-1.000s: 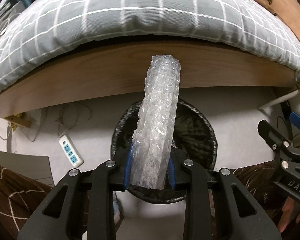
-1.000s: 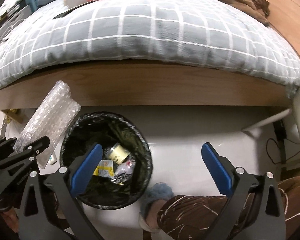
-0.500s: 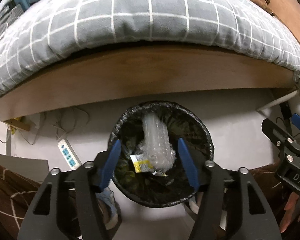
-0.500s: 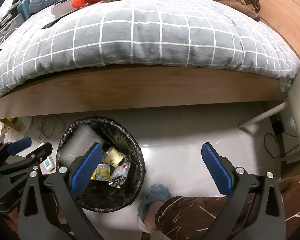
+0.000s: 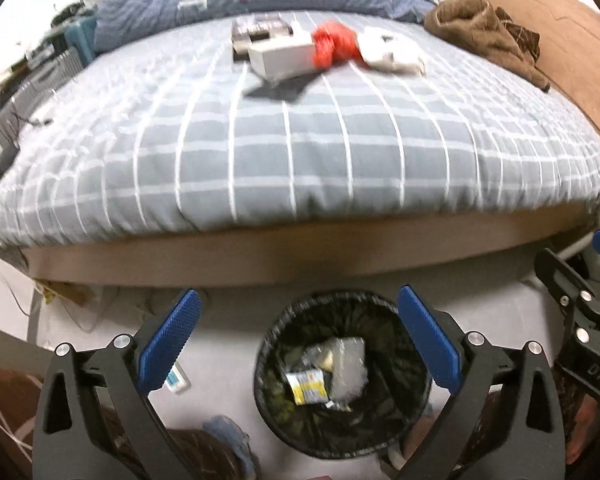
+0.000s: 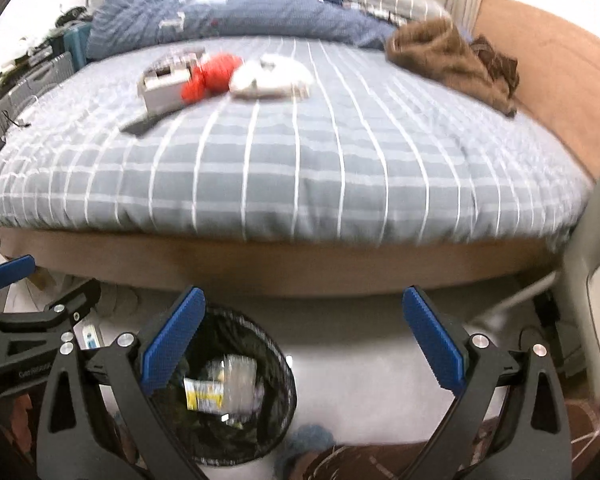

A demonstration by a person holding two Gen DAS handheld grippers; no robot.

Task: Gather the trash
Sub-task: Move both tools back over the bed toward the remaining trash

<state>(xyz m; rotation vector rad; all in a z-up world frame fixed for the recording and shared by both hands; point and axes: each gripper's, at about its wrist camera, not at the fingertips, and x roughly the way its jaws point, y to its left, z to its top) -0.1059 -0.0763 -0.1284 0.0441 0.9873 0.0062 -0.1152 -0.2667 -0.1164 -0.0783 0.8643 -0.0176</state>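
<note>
From the left wrist, the left gripper (image 5: 298, 316) has its blue pads spread wide and opening further, with nothing between them; below and beyond it the black-lined bin (image 5: 340, 384) stands on the pale floor (image 5: 228, 344), near the wooden side of the bed (image 5: 300, 152). Inside the bin lies a roll of bubble wrap (image 5: 348, 372), touching a yellow and white wrapper (image 5: 306, 386) on its left. Far off on the checked grey quilt sit a white box (image 5: 280, 58), a red crumpled bag (image 5: 334, 46) just right of it, and a white bag (image 5: 392, 54) further right; a brown cloth (image 5: 480, 32) lies at the far right corner. Part of the other gripper's black frame shows at the right edge. From the right wrist, the right gripper (image 6: 304, 320) also stands wide apart and grips nothing; the bin (image 6: 228, 392) sits low and left, partly behind the left pad, with the wrapper (image 6: 202, 394) and the blurred clear bubble wrap (image 6: 240, 376) in it. The white box (image 6: 166, 90), red bag (image 6: 210, 76) and white bag (image 6: 272, 78) lie in a row on the far left of the bed (image 6: 300, 176), the brown cloth (image 6: 448, 60) far right. A patterned brown trouser leg (image 6: 364, 464) shows at the near edge
</note>
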